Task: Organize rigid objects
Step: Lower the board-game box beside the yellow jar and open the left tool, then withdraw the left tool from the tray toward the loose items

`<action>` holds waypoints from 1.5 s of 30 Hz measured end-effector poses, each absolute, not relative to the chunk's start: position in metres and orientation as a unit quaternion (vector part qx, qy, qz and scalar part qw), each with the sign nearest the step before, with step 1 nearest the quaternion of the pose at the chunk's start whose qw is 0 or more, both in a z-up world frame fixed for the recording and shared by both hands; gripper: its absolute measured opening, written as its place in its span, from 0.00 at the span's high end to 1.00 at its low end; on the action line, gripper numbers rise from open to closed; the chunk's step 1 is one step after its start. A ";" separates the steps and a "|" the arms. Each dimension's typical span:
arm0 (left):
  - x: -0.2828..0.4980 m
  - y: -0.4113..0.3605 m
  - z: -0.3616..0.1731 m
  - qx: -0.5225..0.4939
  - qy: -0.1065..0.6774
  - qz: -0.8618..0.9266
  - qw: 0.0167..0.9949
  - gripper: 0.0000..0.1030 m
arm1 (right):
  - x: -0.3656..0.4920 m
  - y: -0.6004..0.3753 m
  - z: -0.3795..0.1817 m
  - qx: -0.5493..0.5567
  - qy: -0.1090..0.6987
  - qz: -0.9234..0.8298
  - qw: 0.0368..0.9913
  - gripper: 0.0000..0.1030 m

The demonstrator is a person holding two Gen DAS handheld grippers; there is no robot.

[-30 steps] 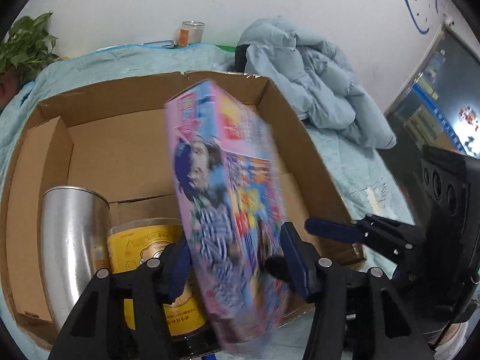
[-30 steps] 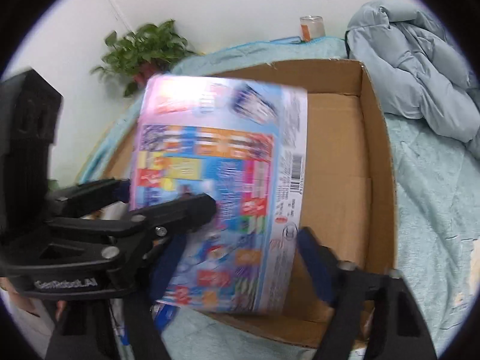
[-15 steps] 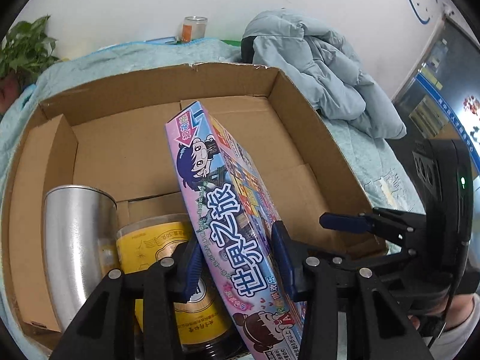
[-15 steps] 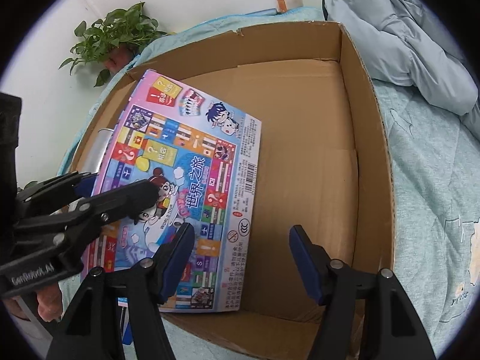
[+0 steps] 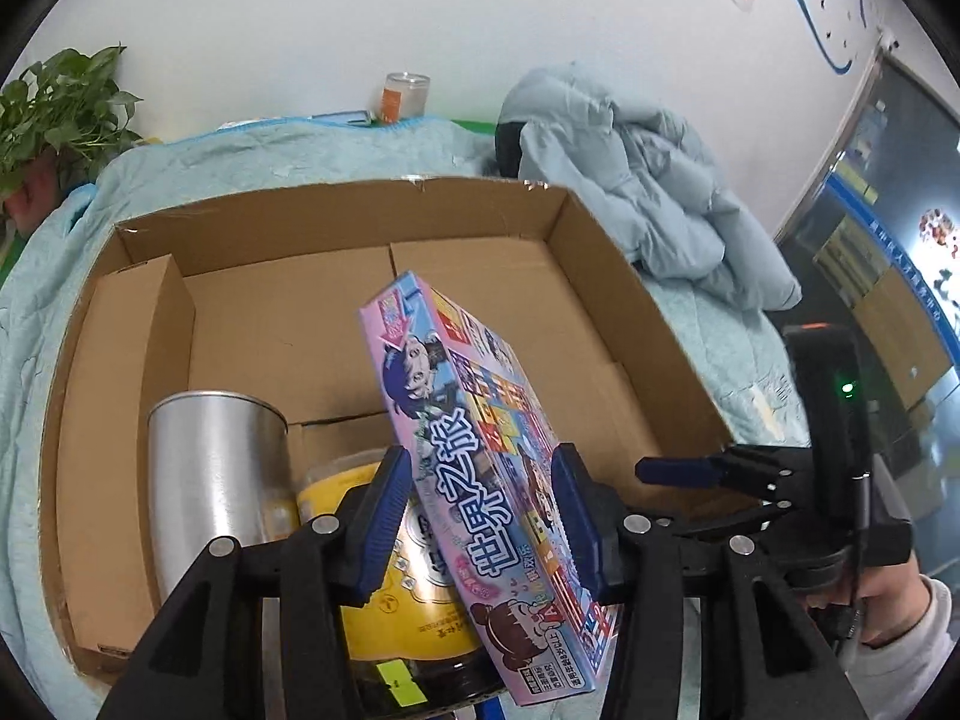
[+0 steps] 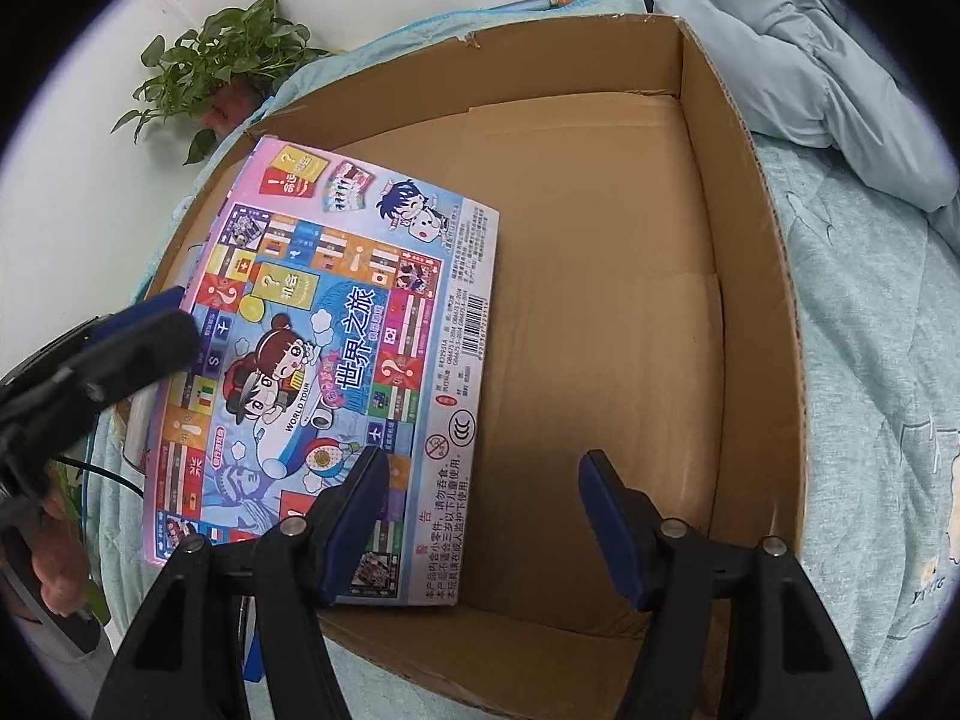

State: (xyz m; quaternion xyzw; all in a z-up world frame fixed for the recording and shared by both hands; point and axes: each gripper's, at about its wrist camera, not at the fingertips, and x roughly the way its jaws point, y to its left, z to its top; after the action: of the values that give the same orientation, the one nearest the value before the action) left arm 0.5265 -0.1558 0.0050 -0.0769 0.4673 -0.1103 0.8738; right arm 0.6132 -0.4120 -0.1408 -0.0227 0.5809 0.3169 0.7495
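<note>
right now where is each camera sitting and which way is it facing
Left wrist: on the left gripper, looking forward and down into the cardboard box; its jaws are opening around the board game box. The right gripper and a hand show.
Right wrist: on the right gripper, looking down into the box; jaws apart, empty. The left gripper's finger shows.
Shared: box, game, potted plant, jacket.

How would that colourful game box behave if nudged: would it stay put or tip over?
The game box stands on a narrow edge inside the cardboard box, tilted, so it would probably topple flat. It looks like thin printed card, likely light and fairly stiff. The left gripper straddles it, jaws opening; the glossy faces may slide.
</note>
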 end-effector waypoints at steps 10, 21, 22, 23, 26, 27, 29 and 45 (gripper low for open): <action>0.534 -0.188 -0.019 -0.041 0.516 -0.154 0.842 0.57 | 0.624 -0.419 -0.134 0.004 0.576 0.326 0.750 0.37; 0.510 -0.160 0.002 -0.076 0.482 -0.129 0.863 0.38 | 0.610 -0.398 -0.134 -0.085 0.557 0.318 0.763 0.32; 0.504 -0.155 0.006 -0.078 0.471 -0.123 0.870 0.35 | 0.607 -0.396 -0.134 -0.096 0.554 0.315 0.765 0.32; 0.498 -0.150 0.011 -0.080 0.463 -0.120 0.874 0.32 | 0.605 -0.395 -0.134 -0.103 0.552 0.312 0.766 0.31; 0.477 -0.137 0.027 -0.083 0.432 -0.109 0.892 0.27 | 0.599 -0.396 -0.133 -0.103 0.550 0.307 0.770 0.30; 0.468 -0.133 0.033 -0.081 0.418 -0.102 0.899 0.20 | 0.598 -0.399 -0.132 -0.096 0.550 0.306 0.771 0.30; 0.449 -0.123 0.047 -0.076 0.387 -0.083 0.915 0.09 | 0.593 -0.406 -0.123 -0.065 0.537 0.310 0.782 0.24; 0.308 -0.049 0.094 -0.068 0.302 0.060 0.949 0.01 | 0.486 -0.437 -0.059 -0.054 0.446 0.282 0.848 0.19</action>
State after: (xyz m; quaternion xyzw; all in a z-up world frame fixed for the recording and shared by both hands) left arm 0.3077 -0.0494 0.0940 -0.0683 0.3020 0.0595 0.9490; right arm 0.4858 -0.4374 -0.0588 -0.0542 0.4457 0.2824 0.8477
